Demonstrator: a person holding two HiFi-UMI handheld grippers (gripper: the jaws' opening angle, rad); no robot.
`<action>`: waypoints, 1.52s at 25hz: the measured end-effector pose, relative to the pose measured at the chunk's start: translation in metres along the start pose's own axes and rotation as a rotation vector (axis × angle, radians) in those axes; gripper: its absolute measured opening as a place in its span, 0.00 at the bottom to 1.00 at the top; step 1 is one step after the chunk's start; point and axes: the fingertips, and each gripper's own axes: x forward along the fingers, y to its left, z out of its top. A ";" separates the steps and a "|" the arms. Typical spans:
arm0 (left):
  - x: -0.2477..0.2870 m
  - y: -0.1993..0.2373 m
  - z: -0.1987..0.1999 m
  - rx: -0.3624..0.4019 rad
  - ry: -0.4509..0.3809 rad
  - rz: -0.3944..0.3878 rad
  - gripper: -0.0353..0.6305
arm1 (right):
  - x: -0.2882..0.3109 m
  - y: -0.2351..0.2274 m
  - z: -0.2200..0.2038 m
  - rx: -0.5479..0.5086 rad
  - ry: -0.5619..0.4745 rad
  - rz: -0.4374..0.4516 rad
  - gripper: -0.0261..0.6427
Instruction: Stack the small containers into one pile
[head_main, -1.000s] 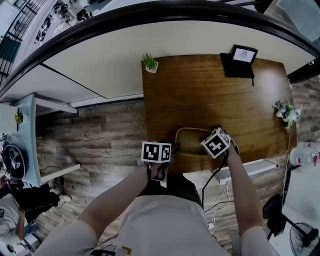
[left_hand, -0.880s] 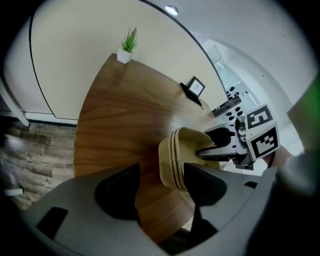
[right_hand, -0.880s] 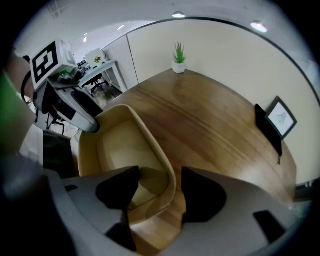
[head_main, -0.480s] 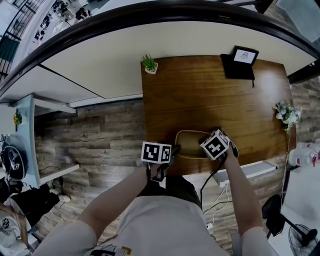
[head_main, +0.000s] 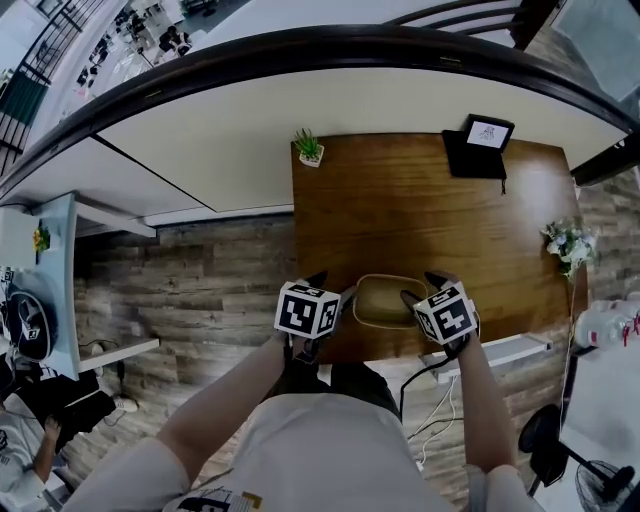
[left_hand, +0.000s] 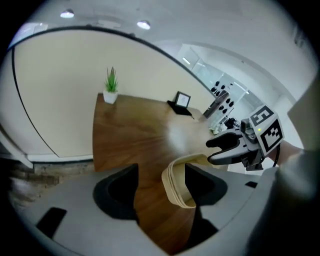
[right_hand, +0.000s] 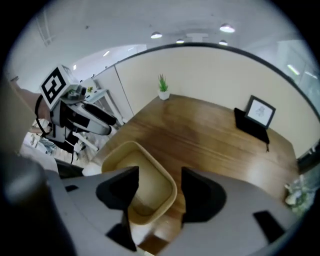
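A pile of beige small containers (head_main: 387, 300) sits nested near the front edge of the wooden table (head_main: 400, 200). It also shows in the left gripper view (left_hand: 176, 181) and the right gripper view (right_hand: 142, 186). My left gripper (head_main: 331, 286) hovers above the pile's left side, open; its jaws have just been opening. The pile's rim shows between them (left_hand: 160, 187), untouched. On the pile's right, my right gripper (head_main: 422, 288) hangs open. Its jaws (right_hand: 152, 192) frame the top container from above without touching it.
A small potted plant (head_main: 309, 148) stands at the table's far left corner. A dark framed picture stand (head_main: 484, 135) is at the far right, and a bunch of flowers (head_main: 565, 243) at the right edge. The pile lies close to the table's front edge.
Both grippers have risen from beside the pile and now hang above it, spread a little wider apart. The pile stays on the table.
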 end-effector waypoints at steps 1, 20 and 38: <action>-0.009 0.001 0.013 0.036 -0.033 0.012 0.50 | -0.011 0.001 0.009 0.020 -0.043 -0.012 0.43; -0.206 -0.041 0.168 0.478 -0.520 0.121 0.33 | -0.221 0.055 0.189 0.067 -0.754 -0.151 0.08; -0.326 -0.079 0.205 0.629 -0.782 0.120 0.09 | -0.334 0.119 0.234 -0.043 -1.005 -0.204 0.05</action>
